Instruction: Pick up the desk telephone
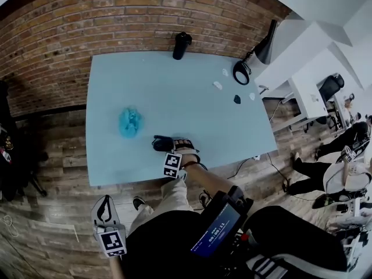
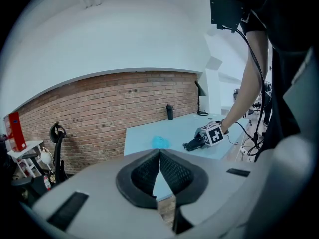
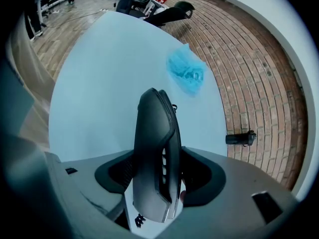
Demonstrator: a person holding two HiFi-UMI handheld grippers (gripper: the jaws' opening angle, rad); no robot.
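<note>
Right gripper view shows the right tool [image 3: 154, 177] clamped on the telephone [image 3: 154, 133] at the table [image 3: 99, 83]. The grasp seems made, so a steady lift should come next. The left tool [image 2: 159, 156] is closed and empty.

My left gripper [image 2: 160, 153] has its fingers [image 2: 175, 173] closed, tips touching, with nothing between them. Past them I see a pale blue counter [image 2: 144, 133] against a brick wall [image 2: 99, 103]. A crumpled blue thing [image 2: 160, 142] lies on it and a black bottle [image 2: 170, 112] stands at the far edge. The right gripper [image 2: 192, 144] sits low over the counter, marker cube [image 2: 213, 133] facing me.
</note>
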